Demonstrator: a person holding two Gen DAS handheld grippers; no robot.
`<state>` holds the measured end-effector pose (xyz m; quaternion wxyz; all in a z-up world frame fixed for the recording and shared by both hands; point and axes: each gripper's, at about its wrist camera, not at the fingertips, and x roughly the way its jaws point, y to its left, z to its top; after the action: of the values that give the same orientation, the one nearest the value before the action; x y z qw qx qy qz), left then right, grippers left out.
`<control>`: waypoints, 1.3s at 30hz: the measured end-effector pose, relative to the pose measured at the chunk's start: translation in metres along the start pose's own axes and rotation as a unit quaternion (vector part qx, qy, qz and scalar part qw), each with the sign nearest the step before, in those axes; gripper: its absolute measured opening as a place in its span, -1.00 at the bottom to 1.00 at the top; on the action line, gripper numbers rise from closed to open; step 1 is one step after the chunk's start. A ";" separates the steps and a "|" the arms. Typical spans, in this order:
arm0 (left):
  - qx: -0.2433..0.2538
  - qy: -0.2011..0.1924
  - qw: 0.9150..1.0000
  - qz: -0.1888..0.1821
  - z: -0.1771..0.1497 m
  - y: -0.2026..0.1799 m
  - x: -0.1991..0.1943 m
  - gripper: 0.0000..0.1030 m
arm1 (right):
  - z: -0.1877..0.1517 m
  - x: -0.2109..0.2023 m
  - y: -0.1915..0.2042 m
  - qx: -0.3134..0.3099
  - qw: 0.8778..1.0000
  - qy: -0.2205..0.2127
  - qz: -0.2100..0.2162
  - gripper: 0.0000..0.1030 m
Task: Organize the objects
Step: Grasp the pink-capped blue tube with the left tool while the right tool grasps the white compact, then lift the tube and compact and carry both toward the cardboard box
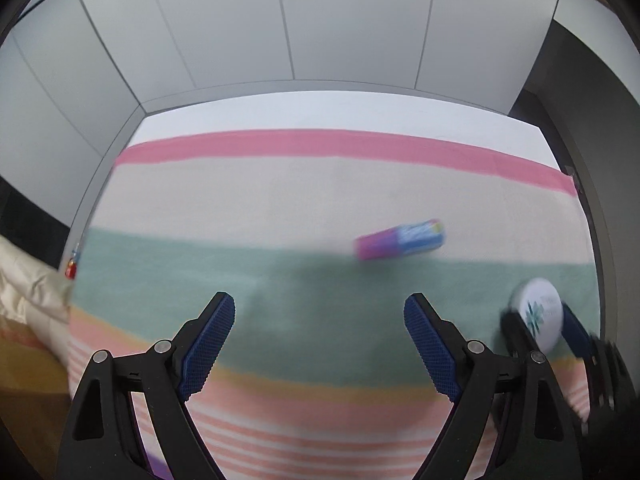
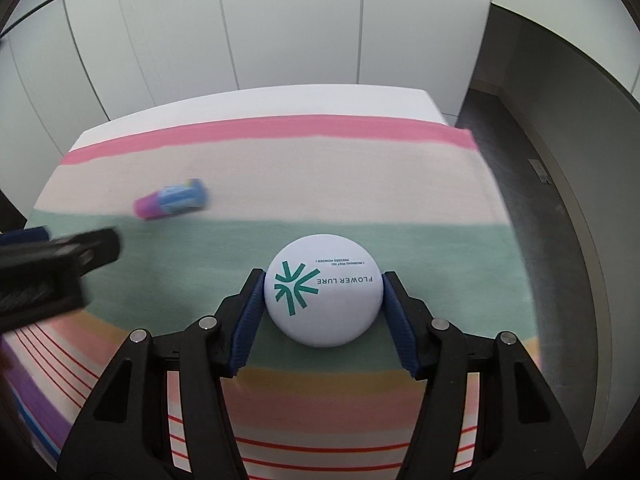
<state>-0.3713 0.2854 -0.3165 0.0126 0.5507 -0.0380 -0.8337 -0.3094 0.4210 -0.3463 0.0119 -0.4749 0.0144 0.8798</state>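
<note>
A white round compact with a teal star logo lies on the green stripe of a striped cloth. My right gripper is shut on it, with a blue pad against each side. The compact also shows at the lower right of the left wrist view. A pink and blue tube lies on its side on the cloth, ahead and to the right of my left gripper. That gripper is open with nothing between its fingers. In the right wrist view the tube is far left, beyond the blurred left gripper.
The cloth covers a white table set against white wall panels. A cream cushion and a small red object sit off the table's left edge. Dark floor drops away past the right edge.
</note>
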 end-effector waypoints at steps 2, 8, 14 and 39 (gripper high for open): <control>-0.004 0.001 1.000 0.004 0.009 -0.016 0.010 0.71 | -0.001 -0.002 -0.011 0.006 1.000 0.001 -0.008 0.17; -0.034 0.009 0.999 0.007 0.027 -0.037 0.036 0.67 | -0.001 -0.003 -0.021 0.007 1.000 -0.001 -0.006 0.17; -0.029 0.001 1.000 0.000 0.020 -0.033 0.029 0.14 | -0.003 -0.003 -0.019 0.009 1.000 0.000 -0.004 0.17; -0.008 -0.045 0.998 0.045 0.019 0.086 -0.113 0.14 | 0.061 -0.117 0.032 -0.032 0.999 -0.028 -0.015 0.17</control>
<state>-0.3466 0.2078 -0.1989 0.0528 0.5104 -0.0560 -0.8565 -0.2973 0.3902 -0.2141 0.0105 -0.4507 -0.0215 0.8924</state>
